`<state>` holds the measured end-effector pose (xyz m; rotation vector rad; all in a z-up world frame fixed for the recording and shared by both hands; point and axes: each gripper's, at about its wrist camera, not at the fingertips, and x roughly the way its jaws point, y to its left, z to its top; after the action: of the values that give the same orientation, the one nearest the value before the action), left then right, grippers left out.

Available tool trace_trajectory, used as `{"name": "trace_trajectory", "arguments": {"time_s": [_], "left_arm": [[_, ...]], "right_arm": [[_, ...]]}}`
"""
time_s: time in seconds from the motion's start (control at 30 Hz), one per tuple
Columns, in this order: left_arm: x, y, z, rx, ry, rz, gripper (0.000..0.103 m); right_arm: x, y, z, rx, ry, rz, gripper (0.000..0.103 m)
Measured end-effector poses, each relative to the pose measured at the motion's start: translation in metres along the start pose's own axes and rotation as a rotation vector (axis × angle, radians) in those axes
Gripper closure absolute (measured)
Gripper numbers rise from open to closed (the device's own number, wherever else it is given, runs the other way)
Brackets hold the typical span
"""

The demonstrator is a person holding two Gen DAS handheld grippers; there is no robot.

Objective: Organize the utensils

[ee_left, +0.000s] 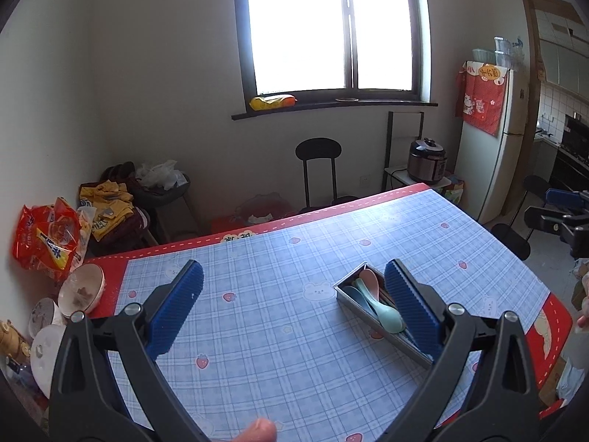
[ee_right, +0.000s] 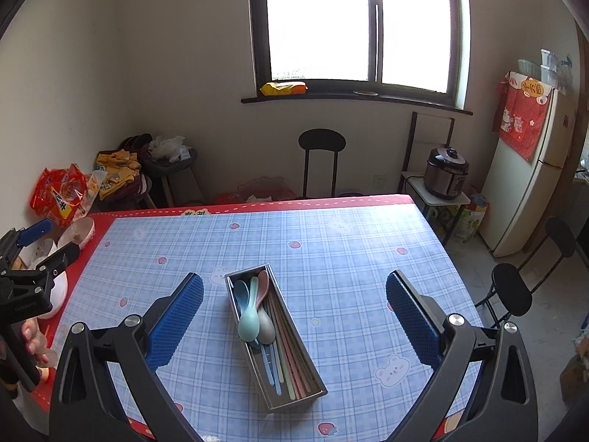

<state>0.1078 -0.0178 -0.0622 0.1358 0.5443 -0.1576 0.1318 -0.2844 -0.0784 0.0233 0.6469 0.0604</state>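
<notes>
A long metal tray (ee_right: pixel 308 368) lies on the table with several pastel spoons (ee_right: pixel 250 322) and several coloured chopsticks (ee_right: pixel 291 346) inside it. The right gripper (ee_right: pixel 294 307) is open and empty, held above the tray, which lies between its blue pads. The left gripper (ee_left: pixel 294 294) is open and empty; the tray (ee_left: pixel 344 293) with the spoons (ee_left: pixel 386 315) lies by its right pad, which hides part of it. The left gripper also shows at the left edge of the right wrist view (ee_right: pixel 40 243).
The table carries a blue checked cloth (ee_right: pixel 331 258) with a red border. Several bowls (ee_left: pixel 81 291) and a red snack bag (ee_left: pixel 48 239) stand at the table's left edge. Black chairs (ee_right: pixel 322 162) stand behind and to the right of the table. A fridge (ee_right: pixel 526 184) stands at the right.
</notes>
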Motion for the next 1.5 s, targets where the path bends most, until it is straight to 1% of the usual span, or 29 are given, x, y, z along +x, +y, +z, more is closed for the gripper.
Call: {"name": "trace_trajectory", "arguments": {"time_s": [0.1, 0.2, 0.7, 1.03, 1.13, 1.5], "left_arm": [[-0.001, -0.001, -0.002, -0.010, 0.006, -0.018, 0.006], [0.000, -0.002, -0.002, -0.015, 0.013, -0.018, 0.006], [-0.005, -0.014, 0.000, 0.010, 0.006, -0.064, 0.006], [-0.004, -0.015, 0.000, 0.015, 0.011, -0.071, 0.006], [-0.004, -0.014, 0.000, 0.008, 0.016, -0.075, 0.006], [-0.001, -0.012, 0.000, 0.004, 0.024, -0.070, 0.006]], "right_arm": [[-0.002, 0.000, 0.000, -0.011, 0.000, -0.034, 0.006], [-0.002, 0.001, -0.001, -0.014, 0.004, -0.050, 0.006], [-0.006, 0.009, -0.007, -0.034, 0.013, -0.056, 0.006], [-0.006, 0.009, -0.008, -0.018, 0.023, -0.061, 0.006], [-0.006, 0.010, -0.007, -0.031, 0.024, -0.077, 0.006], [-0.006, 0.014, -0.008, -0.054, 0.028, -0.095, 0.006]]}}
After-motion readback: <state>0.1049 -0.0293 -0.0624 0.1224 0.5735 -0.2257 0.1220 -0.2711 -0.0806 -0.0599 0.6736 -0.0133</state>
